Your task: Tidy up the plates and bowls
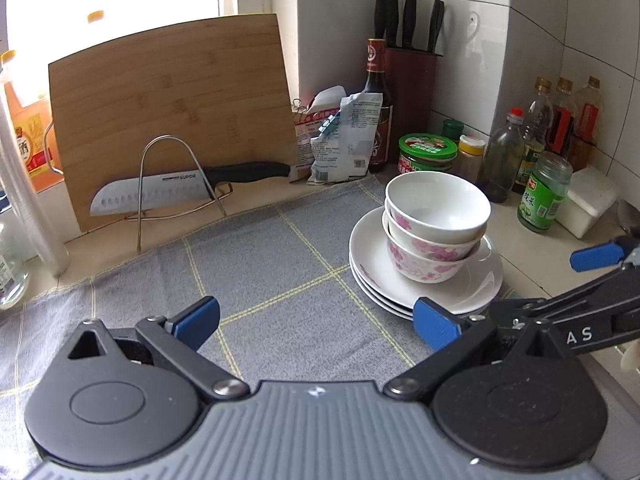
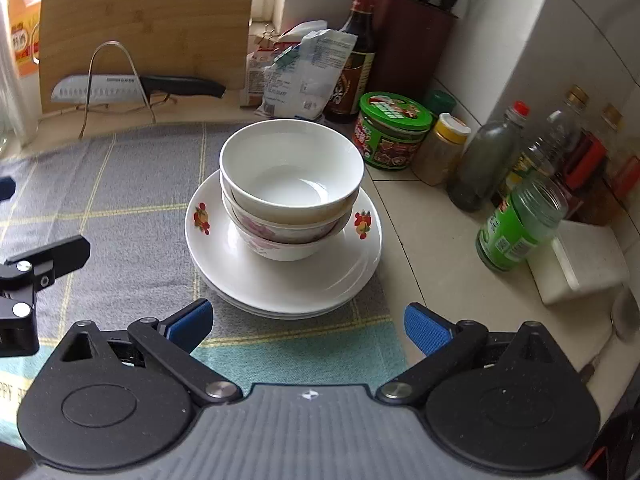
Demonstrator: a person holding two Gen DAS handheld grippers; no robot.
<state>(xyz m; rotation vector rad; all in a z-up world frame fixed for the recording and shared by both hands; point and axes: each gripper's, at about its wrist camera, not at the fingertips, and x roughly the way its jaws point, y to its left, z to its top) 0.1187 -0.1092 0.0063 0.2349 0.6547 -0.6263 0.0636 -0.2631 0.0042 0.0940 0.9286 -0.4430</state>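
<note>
Here, nearest in the right wrist view, the right gripper (image 2: 308, 326) has its blue-padded jaws spread wide and holds nothing. Just beyond them, dead ahead and centred between the pads, sits the stack of white ceramic plates (image 2: 280, 280), the top one printed with small fruit motifs. It rests on the grey checked cloth (image 2: 120, 208) that covers the table, at the cloth's right edge. On the plates stand the nested bowls: a pink-flowered white bowl (image 2: 276, 240) below and a plain white bowl (image 2: 290, 172) inside it, both upright, mouths up.

In the left wrist view, the left gripper (image 1: 316, 322) is likewise wide open and empty, over bare cloth. From it the same stack (image 1: 424, 276) lies ahead and off to the right, with the right gripper's arm reaching in at that side.

So the right gripper looks the nearer and better aligned; the pile rises straight up, so a rim grasp from above seems the likely approach.

Farther back stand a green-lidded jar (image 2: 390, 132), a green-labelled glass jar (image 2: 516, 228), dark bottles, a bamboo cutting board (image 1: 168, 116) and a knife on a wire rack (image 1: 188, 190).
</note>
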